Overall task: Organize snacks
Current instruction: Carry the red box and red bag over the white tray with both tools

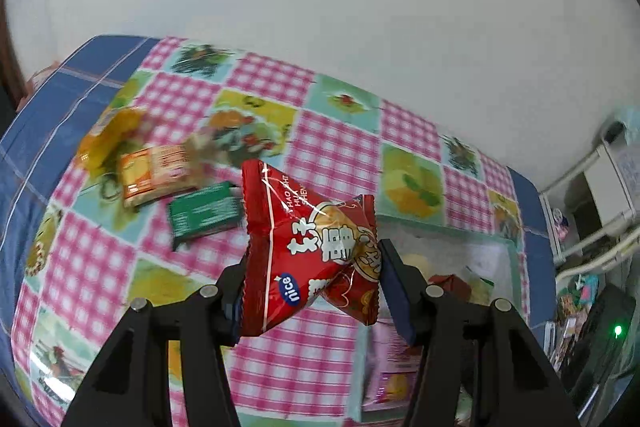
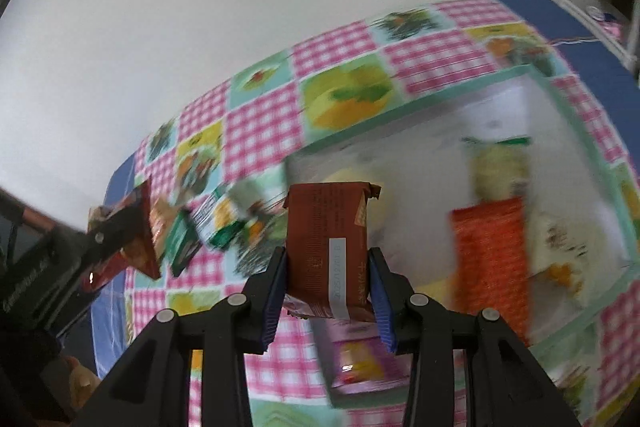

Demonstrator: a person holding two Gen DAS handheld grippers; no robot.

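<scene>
My left gripper [image 1: 316,279] is shut on a red snack packet [image 1: 308,251] marked "nice", held above the checked cloth. In the right wrist view that left gripper [image 2: 120,231] shows at the far left with the red packet [image 2: 144,239]. My right gripper [image 2: 328,259] is shut on a brown snack bar [image 2: 324,239], held upright over the near corner of a clear bin with a mint rim [image 2: 400,109]. Inside the bin lie an orange-red packet [image 2: 492,255] and a green-and-white packet [image 2: 500,163]. The bin [image 1: 440,229] also appears at the right in the left wrist view.
Loose snacks lie on the cloth: an orange packet [image 1: 156,177], a green packet [image 1: 204,215], a yellow bag [image 1: 108,135]. A pink packet [image 2: 356,359] lies below my right fingers. A white wall stands behind the table [image 1: 340,155]. Cluttered shelves [image 1: 600,187] stand at the right.
</scene>
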